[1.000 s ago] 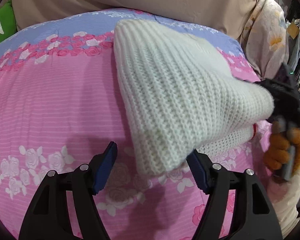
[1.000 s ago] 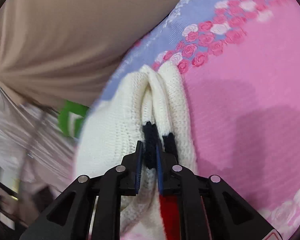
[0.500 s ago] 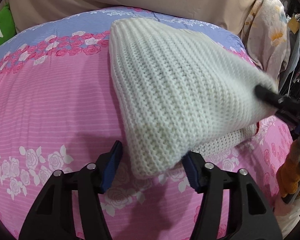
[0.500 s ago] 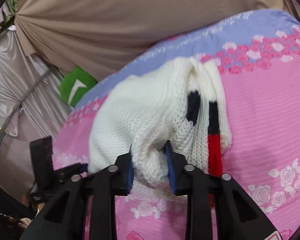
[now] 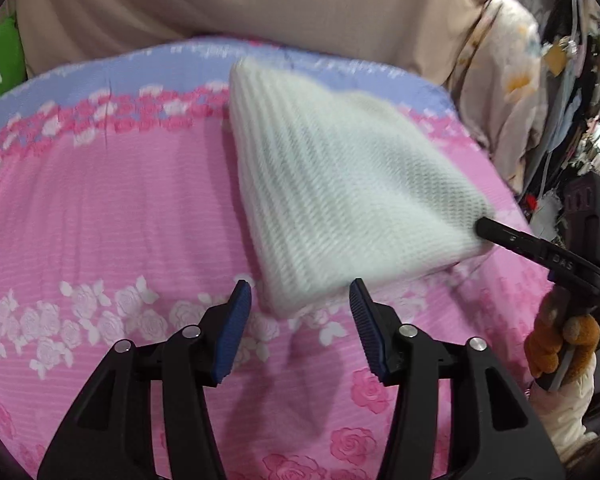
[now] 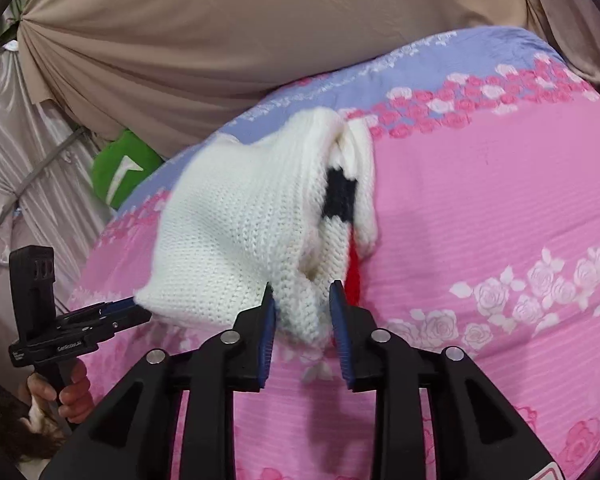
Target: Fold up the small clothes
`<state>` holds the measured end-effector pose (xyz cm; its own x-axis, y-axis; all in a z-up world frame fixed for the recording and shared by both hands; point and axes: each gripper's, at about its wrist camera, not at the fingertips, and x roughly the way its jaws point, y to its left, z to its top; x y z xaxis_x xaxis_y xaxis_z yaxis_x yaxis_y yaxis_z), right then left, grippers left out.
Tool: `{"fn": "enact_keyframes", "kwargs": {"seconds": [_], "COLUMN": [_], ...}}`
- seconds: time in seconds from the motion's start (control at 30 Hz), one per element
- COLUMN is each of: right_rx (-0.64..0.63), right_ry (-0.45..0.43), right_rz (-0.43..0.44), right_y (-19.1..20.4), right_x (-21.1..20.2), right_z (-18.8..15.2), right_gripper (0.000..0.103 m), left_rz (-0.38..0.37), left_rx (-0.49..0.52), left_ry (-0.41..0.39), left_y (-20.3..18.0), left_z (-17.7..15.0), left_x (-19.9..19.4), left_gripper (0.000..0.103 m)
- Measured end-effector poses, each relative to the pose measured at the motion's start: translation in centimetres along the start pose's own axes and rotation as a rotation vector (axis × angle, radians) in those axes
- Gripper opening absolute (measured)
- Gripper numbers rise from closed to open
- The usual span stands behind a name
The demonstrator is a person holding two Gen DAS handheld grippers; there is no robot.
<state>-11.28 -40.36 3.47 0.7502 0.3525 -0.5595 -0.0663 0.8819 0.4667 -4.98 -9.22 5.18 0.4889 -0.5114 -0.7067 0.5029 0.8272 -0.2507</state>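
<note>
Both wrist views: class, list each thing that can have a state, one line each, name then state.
Sweater: folded, lying on the bedspread.
Bedspread: spread flat under the sweater.
Left hand-held gripper: open, sweater corner lies just ahead, pads clear of it.
Right hand-held gripper: jaws opening, sweater fold between the pads.

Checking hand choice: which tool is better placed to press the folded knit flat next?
Probably left: left tool is open and clear of the white knit; right tool, opening, has a fold between its fingers.
</note>
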Motion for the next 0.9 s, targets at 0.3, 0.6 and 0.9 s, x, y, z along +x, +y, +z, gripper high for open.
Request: {"fn": "enact_keyframes", "kwargs": {"seconds": [0.3, 0.6, 0.9], "right_rx": [0.059, -0.036, 0.044], "right_ry": [0.031, -0.098, 0.014], "right_rz": [0.034, 0.100, -0.089], "right_y": [-1.2, 0.3, -4.0], "right_x": [7.5, 5.2, 9.0], "right_z": [10.0, 12.0, 10.1], "right_gripper": [0.062, 0.017, 0.018], "left_rz": [-0.013, 0.024, 0.102], "left_rx": [0.031, 0.011, 0.054], "left_ry": [-0.082, -0.036, -0.034], "left_y": [-3.1, -3.1, -3.6], "left_z": [5.8, 6.7, 6.3], "left_x": [2.2, 5.7, 7.3], "left_gripper": [0.061, 0.061, 0.062]}}
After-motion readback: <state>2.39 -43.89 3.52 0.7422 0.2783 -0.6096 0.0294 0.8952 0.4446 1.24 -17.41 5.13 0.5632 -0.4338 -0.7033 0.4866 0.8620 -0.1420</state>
